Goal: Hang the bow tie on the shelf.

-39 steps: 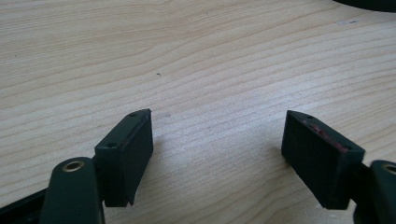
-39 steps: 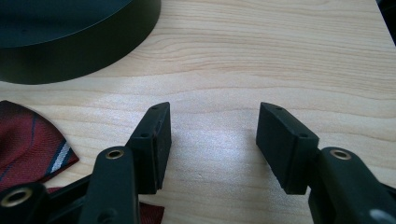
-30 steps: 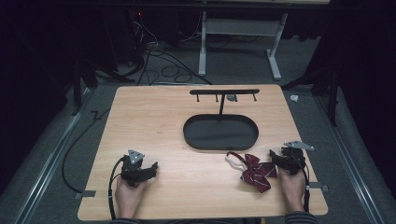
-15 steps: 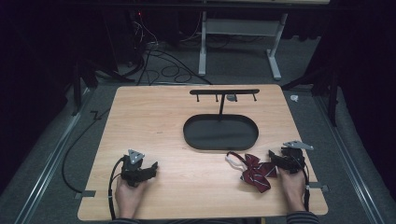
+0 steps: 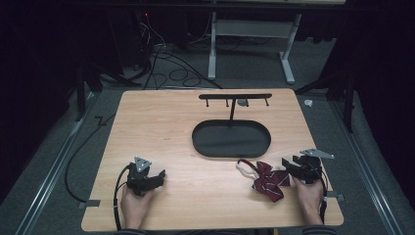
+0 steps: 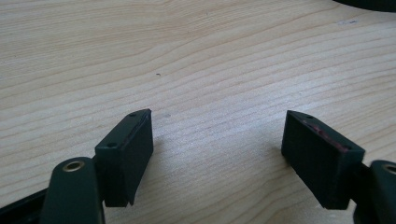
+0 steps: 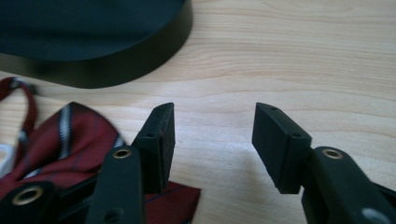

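1. The bow tie [image 5: 266, 179] is dark red with thin pale and dark stripes, its two wings spread flat on the wooden table.
2. A thin dark-red neck strap [image 5: 246, 166] loops out from it, with a small white clasp at its end.
3. In the right gripper view the bow tie [image 7: 70, 140] lies near the table's front edge, toward its right side.

A wooden surface [image 5: 161, 127] stands on grey carpet [image 5: 44, 161]; behind it, cables [image 5: 161, 63] and a white frame [image 5: 249, 34] in dark.
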`<state>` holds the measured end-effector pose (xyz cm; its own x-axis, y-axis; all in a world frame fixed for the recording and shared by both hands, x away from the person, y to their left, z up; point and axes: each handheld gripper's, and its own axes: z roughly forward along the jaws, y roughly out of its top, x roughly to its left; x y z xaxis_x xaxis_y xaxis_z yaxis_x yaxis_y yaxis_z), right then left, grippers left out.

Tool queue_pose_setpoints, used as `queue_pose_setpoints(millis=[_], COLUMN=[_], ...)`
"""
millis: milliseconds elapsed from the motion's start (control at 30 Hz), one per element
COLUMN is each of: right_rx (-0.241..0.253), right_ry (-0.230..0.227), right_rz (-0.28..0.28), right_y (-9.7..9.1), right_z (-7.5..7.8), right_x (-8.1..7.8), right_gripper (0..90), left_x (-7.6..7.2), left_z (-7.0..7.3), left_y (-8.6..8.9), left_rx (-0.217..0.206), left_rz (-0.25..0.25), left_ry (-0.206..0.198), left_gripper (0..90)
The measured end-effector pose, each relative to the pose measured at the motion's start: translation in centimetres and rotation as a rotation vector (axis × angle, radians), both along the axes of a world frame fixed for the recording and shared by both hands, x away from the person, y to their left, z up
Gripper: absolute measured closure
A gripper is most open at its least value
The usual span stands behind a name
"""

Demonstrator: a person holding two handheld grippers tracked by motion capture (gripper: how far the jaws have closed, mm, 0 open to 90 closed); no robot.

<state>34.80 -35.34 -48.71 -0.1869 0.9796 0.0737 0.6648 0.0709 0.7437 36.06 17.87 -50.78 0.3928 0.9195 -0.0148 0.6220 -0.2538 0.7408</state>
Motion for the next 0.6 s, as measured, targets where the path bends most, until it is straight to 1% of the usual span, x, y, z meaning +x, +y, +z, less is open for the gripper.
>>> queue_pose_setpoints(millis=[67, 100, 133, 200, 233, 267, 333, 400, 433, 467, 533, 600], right_rx=[0.010, 0.010, 0.016, 0.024, 0.024, 0.037, 0.034, 0.033, 0.029, 0.037, 0.038, 0.040], right_ry=[-0.008, -0.008, -0.007, -0.013, -0.013, -0.010, -0.007, -0.007, -0.015, -0.013, -0.019, -0.021], right_rz=[0.017, 0.017, 0.035, 0.051, 0.051, 0.071, 0.093, 0.102, 0.121, 0.126, 0.153, 0.159], right_y=[0.2, 0.2, 0.4, 0.7, 0.7, 1.2, 1.7, 2.0, 2.3, 2.6, 3.2, 3.5], right_z=[0.3, 0.3, 0.6, 0.8, 0.8, 1.0, 1.0, 1.2, 1.3, 1.4, 1.7, 1.7], right_x=[-0.3, -0.3, -0.5, -0.7, -0.7, -1.0, -1.0, -1.1, -1.1, -1.2, -1.2, -1.2], right_gripper=[54.0, 54.0, 55.6, 56.7, 56.7, 57.2, 58.5, 59.0, 59.5, 59.8, 60.3, 60.6], left_x=[0.0, 0.0, 0.0, 0.0, 0.0, 0.0, 0.0, 0.0, 0.0, 0.0, 0.0, 0.0], left_z=[0.0, 0.0, 0.0, 0.0, 0.0, 0.0, 0.0, 0.0, 0.0, 0.0, 0.0, 0.0], left_y=[0.0, 0.0, 0.0, 0.0, 0.0, 0.0, 0.0, 0.0, 0.0, 0.0, 0.0, 0.0], left_rx=[0.000, 0.000, 0.000, -0.001, -0.001, 0.000, 0.000, 0.000, 0.000, 0.000, 0.000, 0.000], left_rz=[0.000, 0.000, 0.000, 0.000, 0.000, 0.000, 0.000, 0.000, 0.000, 0.000, 0.000, 0.000], left_ry=[0.000, 0.000, 0.000, 0.000, 0.000, 0.000, 0.000, 0.000, -0.001, 0.000, 0.000, 0.000], left_gripper=[25.4, 25.4, 25.4, 25.4, 25.4, 25.4, 25.4, 25.4, 25.4, 25.4, 25.4, 25.4])
